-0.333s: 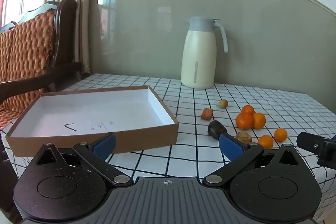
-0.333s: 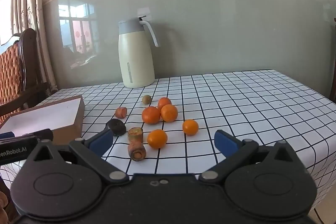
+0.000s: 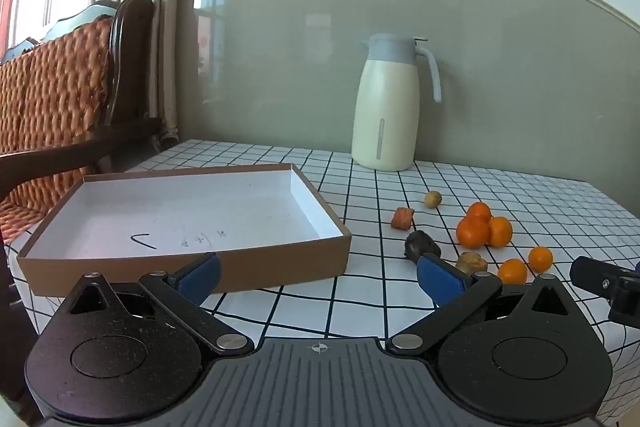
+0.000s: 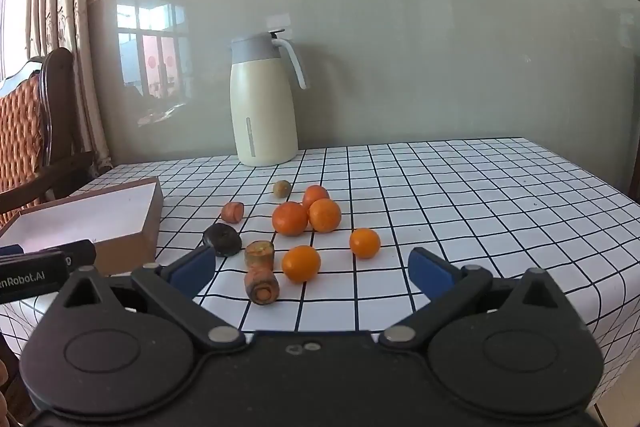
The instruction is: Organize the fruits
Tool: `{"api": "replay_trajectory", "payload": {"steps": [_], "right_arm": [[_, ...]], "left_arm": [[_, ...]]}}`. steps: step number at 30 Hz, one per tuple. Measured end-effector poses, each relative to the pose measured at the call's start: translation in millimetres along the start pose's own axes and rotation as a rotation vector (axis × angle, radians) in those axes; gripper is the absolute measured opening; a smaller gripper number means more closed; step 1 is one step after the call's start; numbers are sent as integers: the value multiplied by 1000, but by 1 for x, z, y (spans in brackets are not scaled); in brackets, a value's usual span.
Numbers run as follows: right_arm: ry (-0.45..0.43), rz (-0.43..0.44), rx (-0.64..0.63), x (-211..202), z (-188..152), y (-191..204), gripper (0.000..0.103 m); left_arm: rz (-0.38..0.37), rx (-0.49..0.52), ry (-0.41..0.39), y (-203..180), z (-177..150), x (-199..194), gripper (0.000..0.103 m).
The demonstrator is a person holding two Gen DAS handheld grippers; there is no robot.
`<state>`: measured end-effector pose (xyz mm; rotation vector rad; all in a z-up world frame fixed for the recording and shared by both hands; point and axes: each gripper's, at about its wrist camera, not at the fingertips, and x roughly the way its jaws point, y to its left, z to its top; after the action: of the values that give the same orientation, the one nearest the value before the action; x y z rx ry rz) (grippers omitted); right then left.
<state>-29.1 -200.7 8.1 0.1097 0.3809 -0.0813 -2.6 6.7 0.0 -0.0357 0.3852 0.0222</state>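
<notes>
Both the left gripper [image 3: 318, 273] and right gripper [image 4: 311, 267] gape wide, empty. The orange [image 4: 301, 263] at 12 o'clock may roll if nudged.

Both cameras sit low at the worktop's [image 3: 360, 187] near edge, facing the jug [image 3: 386, 107] by the wall: left one nearer the box [image 3: 180, 263], right one nearer the oranges [image 4: 306, 217]; both share these.
</notes>
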Motion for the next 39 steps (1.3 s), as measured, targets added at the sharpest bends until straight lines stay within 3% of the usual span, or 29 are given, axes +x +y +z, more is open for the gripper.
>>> {"api": "replay_trajectory", "payload": {"steps": [39], "right_arm": [[3, -1, -2, 0, -2, 0, 97]], "left_arm": [[7, -11, -39, 3, -2, -4, 103]]}}
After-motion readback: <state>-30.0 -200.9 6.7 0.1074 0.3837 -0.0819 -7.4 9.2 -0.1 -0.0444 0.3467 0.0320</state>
